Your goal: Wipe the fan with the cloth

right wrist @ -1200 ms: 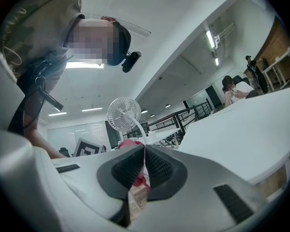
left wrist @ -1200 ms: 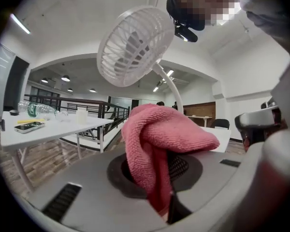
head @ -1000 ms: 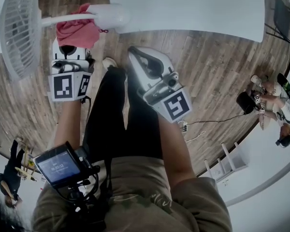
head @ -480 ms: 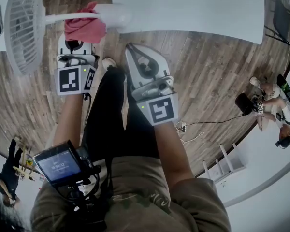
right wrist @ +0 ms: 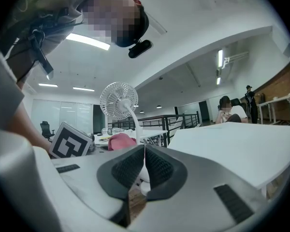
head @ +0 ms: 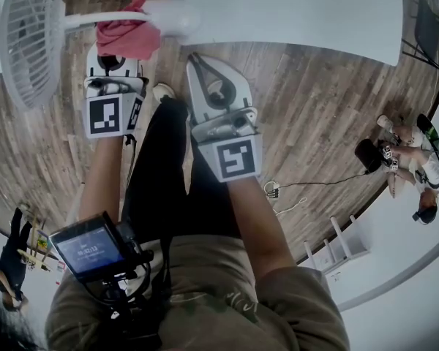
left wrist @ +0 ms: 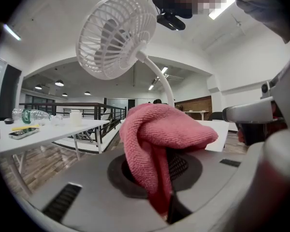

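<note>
— Where is the cloth (left wrist: 159, 139)?

— In the left hand-held gripper (head: 114, 68). Its jaws are clamped on the pink fabric, which bunches up over the tips and hangs down between them.

— And against the fan (head: 29, 39)?

— The cloth sits right at the thin white stem, between the round grille and the base. In the head view the stem crosses the top of the bundle; in the left gripper view it rises from behind the cloth up to the grille. Whether the cloth actually presses on the stem, I cannot tell.

— The other one?

— The right hand-held gripper (right wrist: 144, 163) is just beside the left, its tip close to the fan's base. Its jaws are together, pad against pad, with nothing between them. Its view shows the fan and the pink cloth off to the left beyond its jaws.

— What stands around them?

— A white worktop (head: 293, 13) lies next to the fan's base. I cannot tell whether the base rests on it. Below is a wooden floor (head: 314, 101), with the person's dark trouser legs under both grippers. Another person sits far off to the right.
</note>
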A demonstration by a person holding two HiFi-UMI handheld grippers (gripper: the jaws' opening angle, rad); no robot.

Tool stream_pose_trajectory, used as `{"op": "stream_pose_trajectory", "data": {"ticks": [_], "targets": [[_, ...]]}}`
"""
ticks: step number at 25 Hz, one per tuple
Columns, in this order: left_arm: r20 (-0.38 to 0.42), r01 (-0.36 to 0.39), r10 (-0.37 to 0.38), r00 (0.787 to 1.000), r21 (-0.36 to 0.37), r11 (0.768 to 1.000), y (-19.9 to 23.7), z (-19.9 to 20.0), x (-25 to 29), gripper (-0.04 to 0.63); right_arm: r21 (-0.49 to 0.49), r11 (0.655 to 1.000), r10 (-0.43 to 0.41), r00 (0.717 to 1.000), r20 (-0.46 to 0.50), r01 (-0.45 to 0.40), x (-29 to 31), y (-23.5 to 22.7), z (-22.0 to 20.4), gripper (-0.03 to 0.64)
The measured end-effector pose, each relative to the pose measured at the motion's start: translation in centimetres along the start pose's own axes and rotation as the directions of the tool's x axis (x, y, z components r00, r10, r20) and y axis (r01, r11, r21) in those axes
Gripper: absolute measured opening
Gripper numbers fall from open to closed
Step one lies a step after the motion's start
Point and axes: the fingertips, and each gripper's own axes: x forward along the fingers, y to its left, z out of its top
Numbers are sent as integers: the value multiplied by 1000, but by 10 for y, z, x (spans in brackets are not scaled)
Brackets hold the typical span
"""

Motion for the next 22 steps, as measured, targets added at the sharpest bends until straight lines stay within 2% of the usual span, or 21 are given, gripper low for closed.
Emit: {"op": "stream_pose_trajectory", "data": {"ticks": [4, 10, 12, 17, 20, 22], "targets": [[-9, -3, 4, 1000, 16, 1000, 2, -3, -1, 78, 41, 997, 60, 998, -21, -59, 3, 18, -7, 8], [-27, -28, 27, 999, -20, 999, 13, -10, -5, 78, 60, 988, 147, 988, -41, -145, 2, 33, -17, 9], [-29, -29, 29, 999, -8, 1000, 13, -9, -5, 78, 74, 984, 169, 985, -46, -165, -1, 33, -19, 9], [-36, -18, 18, 999, 11, 1000, 14, -10, -5, 78, 57, 983, 177, 983, -56, -174, -5, 24, -23, 8], [-42, -7, 7, 999, 4, 1000, 14, -12, -3, 78, 54, 987, 158, 985, -76, -154, -11, 17, -30, 8], [-62, -15, 16, 998, 23, 1000, 14, -10, -3, 78, 57, 989, 141, 987, -81, -136, -15, 10, -31, 8]]}}
